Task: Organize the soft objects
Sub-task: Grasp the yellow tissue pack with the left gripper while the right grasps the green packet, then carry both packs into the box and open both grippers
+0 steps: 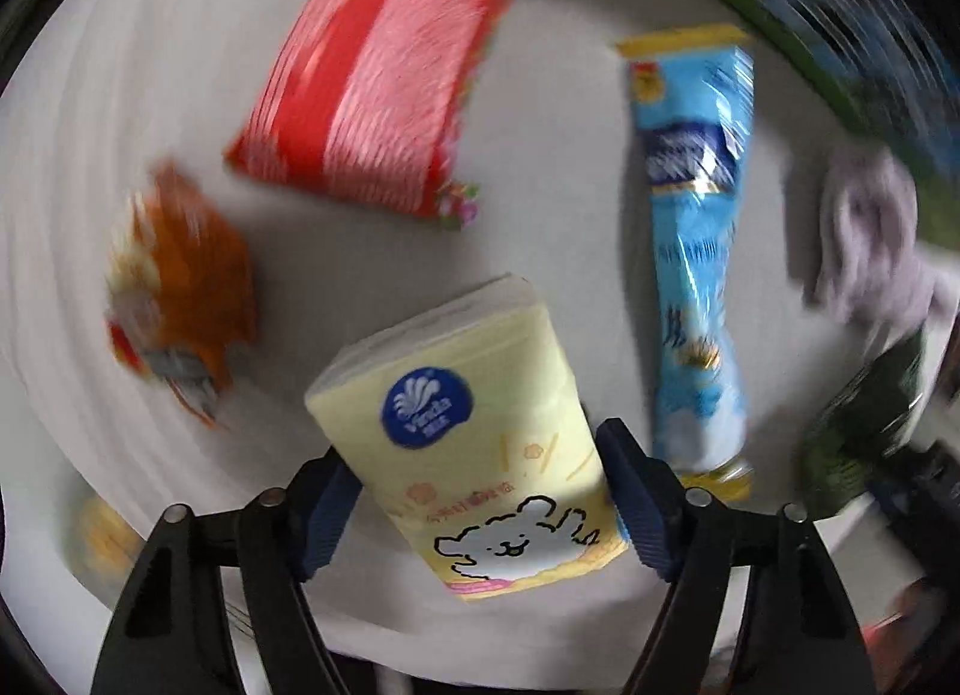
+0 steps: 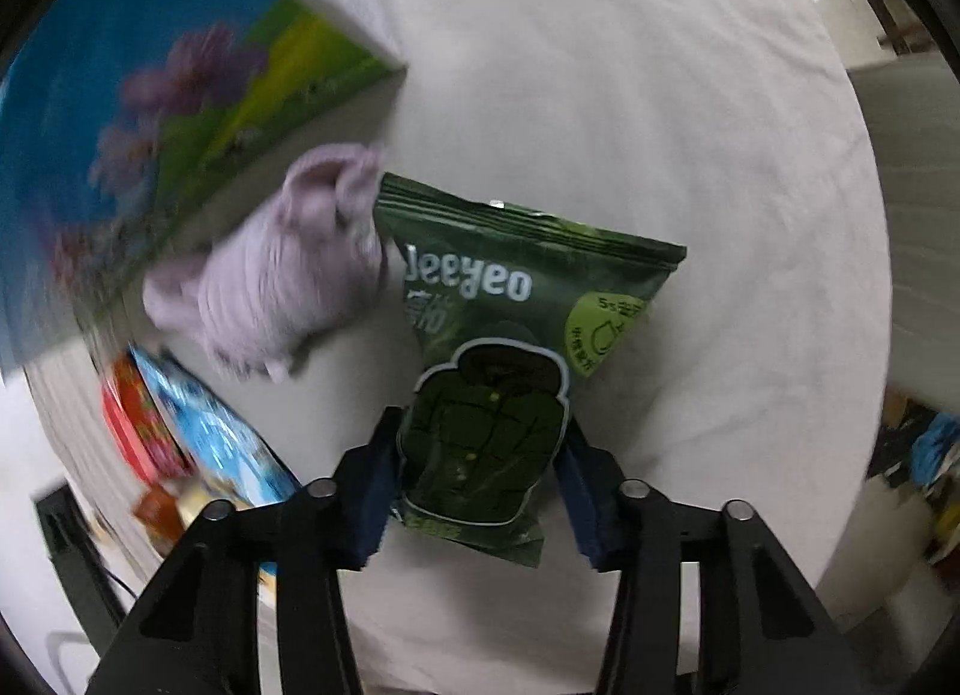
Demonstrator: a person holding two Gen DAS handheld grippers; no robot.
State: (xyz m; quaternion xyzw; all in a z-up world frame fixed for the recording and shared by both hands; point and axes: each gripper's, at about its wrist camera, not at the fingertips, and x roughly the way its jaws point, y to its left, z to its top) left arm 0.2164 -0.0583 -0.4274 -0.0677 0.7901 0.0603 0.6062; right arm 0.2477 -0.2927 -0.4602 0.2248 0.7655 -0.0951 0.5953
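Note:
My left gripper is shut on a pale yellow tissue pack with a blue round logo and a white cartoon dog, held above the white cloth. My right gripper is shut on a dark green Jeeyeo pouch with a jacket drawing. A lilac knitted soft item lies just left of the green pouch; it also shows in the left wrist view. The green pouch shows at the right of the left wrist view.
On the white cloth lie a red packet, a long light-blue packet and an orange packet. A colourful box with blue and green print stands at the left of the right wrist view. The views are motion-blurred.

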